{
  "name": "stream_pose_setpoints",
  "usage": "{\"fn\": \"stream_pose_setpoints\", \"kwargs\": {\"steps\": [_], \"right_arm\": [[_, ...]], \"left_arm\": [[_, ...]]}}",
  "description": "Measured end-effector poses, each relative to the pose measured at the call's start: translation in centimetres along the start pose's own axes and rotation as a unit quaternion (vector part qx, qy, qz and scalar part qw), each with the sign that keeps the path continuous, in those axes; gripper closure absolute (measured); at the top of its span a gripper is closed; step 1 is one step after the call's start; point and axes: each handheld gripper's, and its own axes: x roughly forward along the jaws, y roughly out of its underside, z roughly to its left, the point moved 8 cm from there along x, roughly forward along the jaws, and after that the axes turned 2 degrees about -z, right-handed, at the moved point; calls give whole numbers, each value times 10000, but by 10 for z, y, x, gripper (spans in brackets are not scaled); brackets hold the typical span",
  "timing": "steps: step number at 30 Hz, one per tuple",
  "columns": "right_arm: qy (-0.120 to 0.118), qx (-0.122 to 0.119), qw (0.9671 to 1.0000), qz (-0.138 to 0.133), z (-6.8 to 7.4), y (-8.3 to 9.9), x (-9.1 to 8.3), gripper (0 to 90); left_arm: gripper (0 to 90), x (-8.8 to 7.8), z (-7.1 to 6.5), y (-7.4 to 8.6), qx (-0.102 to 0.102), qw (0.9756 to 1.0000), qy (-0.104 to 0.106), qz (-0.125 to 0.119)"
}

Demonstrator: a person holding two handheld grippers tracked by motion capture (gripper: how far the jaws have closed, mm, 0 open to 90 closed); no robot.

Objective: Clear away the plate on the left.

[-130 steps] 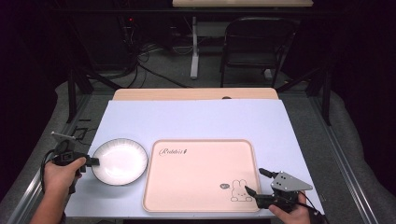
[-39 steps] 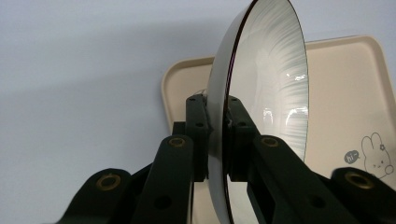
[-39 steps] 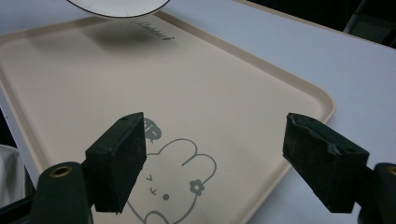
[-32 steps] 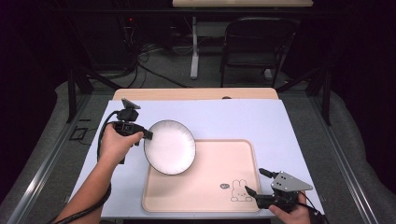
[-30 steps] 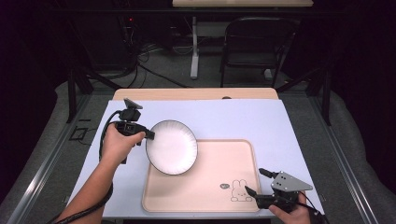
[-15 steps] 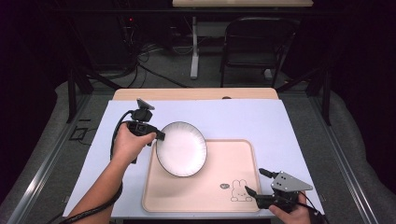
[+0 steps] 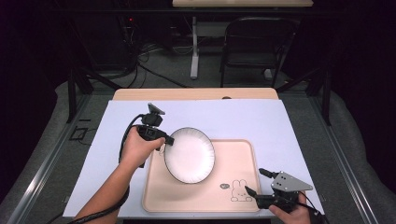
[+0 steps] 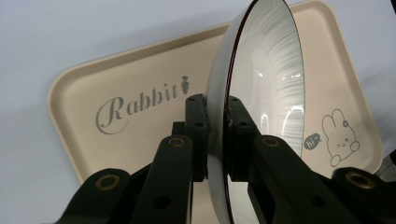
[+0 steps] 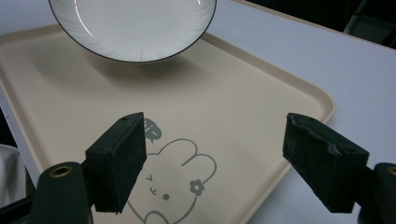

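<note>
Left claw [image 7: 164, 140] clamps the rim of a round white dark-edged plate [image 7: 189, 155], held above the beige rabbit-print tray [image 7: 243, 154]; setting down remains. Right claw [image 7: 258, 183] rests spread apart.

The tray [image 7: 236, 196] lies on the surface [image 7: 261, 121], toward its near edge. The plate [image 7: 189, 155] hangs over the tray's left part, the left tool [image 7: 164, 140] clamping its left rim. The right tool [image 7: 254, 183] sits at the tray's near right corner.

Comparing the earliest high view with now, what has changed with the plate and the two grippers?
The left gripper, shut on the plate, lifted it off the table left of the tray and carried it rightward; it now hangs above the tray. The right gripper stayed open at the tray's near right corner.
</note>
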Motion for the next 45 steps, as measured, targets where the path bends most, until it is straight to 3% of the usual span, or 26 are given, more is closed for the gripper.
{"fn": "stream_pose_setpoints", "kwargs": {"steps": [24, 37, 45], "right_arm": [[-3, -7, 10000, 1, 0, 0, 0, 208], [-5, -6, 10000, -2, 0, 0, 0, 209], [-3, -8, 10000, -1, 0, 0, 0, 209]], "left_arm": [[819, 32, -24, 25, 124, 9987, 456, 184], [823, 39, -17, 33, 25, 9985, 486, 236], [832, 42, -12, 35, -36, 9990, 400, 174]]}}
